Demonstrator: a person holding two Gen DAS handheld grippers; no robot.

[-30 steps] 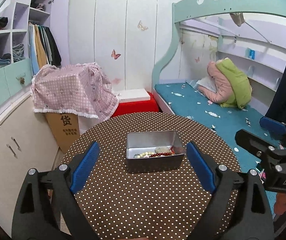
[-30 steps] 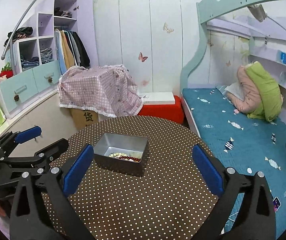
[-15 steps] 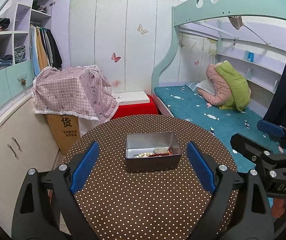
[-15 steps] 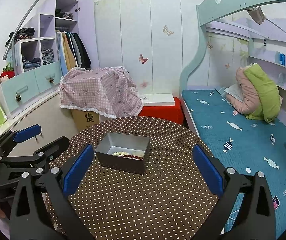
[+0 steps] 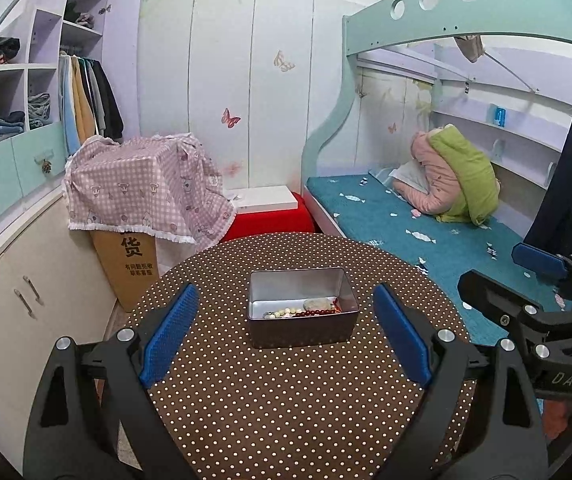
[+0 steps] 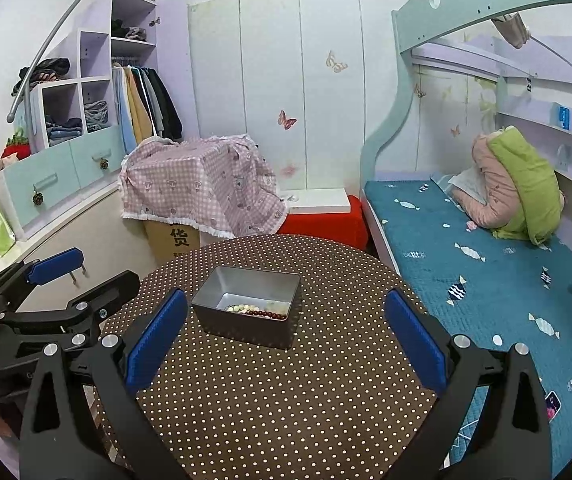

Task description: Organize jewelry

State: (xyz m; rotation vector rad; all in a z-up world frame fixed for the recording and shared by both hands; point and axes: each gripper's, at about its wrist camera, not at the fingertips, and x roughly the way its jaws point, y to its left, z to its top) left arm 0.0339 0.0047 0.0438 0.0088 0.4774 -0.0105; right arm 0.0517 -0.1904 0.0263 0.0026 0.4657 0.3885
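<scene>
Lying in a grey metal tin [image 5: 301, 322] — pale and dark-red bead strings [image 5: 299, 312] — both grippers' fingers [image 5: 170, 334] spread, empty.

Left tool [image 5: 286, 334] gapes wide; metal tin [image 5: 301, 307] holds beads [image 5: 299, 313].

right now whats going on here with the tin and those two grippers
A person holds a two-finger gripper in each hand over a round table with a brown polka-dot cloth. Both the left gripper and the right gripper are open and empty, pointed at a metal tin near the middle of the table. The jewelry, a string of pale beads and a dark red bead strand, lies inside the tin. Neither gripper touches anything.
</scene>
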